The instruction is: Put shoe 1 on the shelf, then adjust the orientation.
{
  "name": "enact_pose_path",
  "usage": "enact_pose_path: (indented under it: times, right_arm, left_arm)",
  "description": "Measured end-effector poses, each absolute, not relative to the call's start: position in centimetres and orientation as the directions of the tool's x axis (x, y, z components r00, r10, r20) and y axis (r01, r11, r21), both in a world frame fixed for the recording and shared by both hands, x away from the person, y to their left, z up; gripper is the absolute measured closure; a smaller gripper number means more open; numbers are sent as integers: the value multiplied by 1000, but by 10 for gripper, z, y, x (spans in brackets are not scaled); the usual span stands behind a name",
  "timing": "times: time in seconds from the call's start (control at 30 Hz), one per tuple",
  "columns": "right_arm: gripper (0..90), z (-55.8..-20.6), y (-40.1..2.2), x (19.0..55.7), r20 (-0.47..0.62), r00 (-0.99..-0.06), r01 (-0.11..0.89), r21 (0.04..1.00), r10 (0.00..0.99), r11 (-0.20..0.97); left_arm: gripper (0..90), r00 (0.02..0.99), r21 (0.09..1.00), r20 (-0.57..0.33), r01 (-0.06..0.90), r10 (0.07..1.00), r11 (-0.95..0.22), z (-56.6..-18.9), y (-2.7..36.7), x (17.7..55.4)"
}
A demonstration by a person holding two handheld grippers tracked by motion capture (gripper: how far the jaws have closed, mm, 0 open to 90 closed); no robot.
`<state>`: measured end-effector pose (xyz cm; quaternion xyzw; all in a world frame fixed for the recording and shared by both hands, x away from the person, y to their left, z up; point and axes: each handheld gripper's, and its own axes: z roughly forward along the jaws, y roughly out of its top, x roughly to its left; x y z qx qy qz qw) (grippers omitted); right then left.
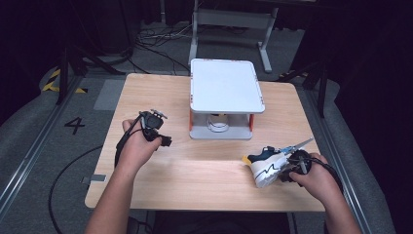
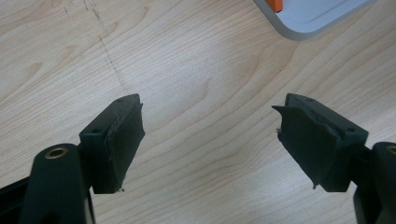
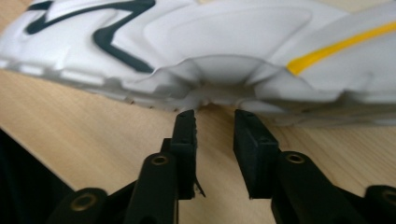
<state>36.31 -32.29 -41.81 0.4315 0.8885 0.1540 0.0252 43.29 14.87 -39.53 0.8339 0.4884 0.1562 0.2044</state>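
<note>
A white-soled sneaker point(image 1: 265, 165) with a navy upper and a yellow toe lies tipped on its side near the table's front right. In the right gripper view its white sole point(image 3: 233, 46), marked with a dark zigzag and a yellow stripe, is very close. My right gripper point(image 1: 286, 171) sits right behind it. Its tips point(image 3: 214, 116) reach the sole's edge, the jaws stand a narrow gap apart, and only bare wood shows between them. My left gripper point(image 1: 165, 140) hovers over the left half of the table, its jaws point(image 2: 210, 140) wide apart over bare wood.
A white two-level stand point(image 1: 226, 85) with orange posts sits at the back centre of the wooden table point(image 1: 204, 170), and a small white round object point(image 1: 217, 126) lies under its top. A corner of the stand point(image 2: 317, 14) lies ahead of my left gripper. Cables and metal frames cover the floor beyond.
</note>
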Motion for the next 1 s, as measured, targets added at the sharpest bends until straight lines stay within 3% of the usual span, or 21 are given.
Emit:
enact_pose_path:
  times: [0.2, 0.4, 0.57, 0.87, 1.0]
  right_arm:
    - [623, -389, -332, 350, 101, -631, 744, 359, 769, 563]
    - [555, -364, -344, 348, 22, -589, 676, 561, 808, 477]
    - [544, -364, -346, 354, -10, -568, 623, 648, 823, 438]
    - [554, -375, -337, 362, -32, -580, 626, 621, 814, 471]
    - [613, -375, -334, 359, -78, -566, 628, 603, 820, 491]
  left_arm:
    - [221, 455, 496, 52, 761, 889, -418, -397, 154, 434]
    - [220, 454, 490, 51, 765, 889, -419, -399, 155, 434]
    - [219, 456, 486, 52, 766, 889, -421, -400, 154, 434]
    - [218, 458, 478, 51, 769, 888, -424, -403, 153, 435]
    - [219, 459, 477, 49, 769, 887, -425, -403, 152, 436]
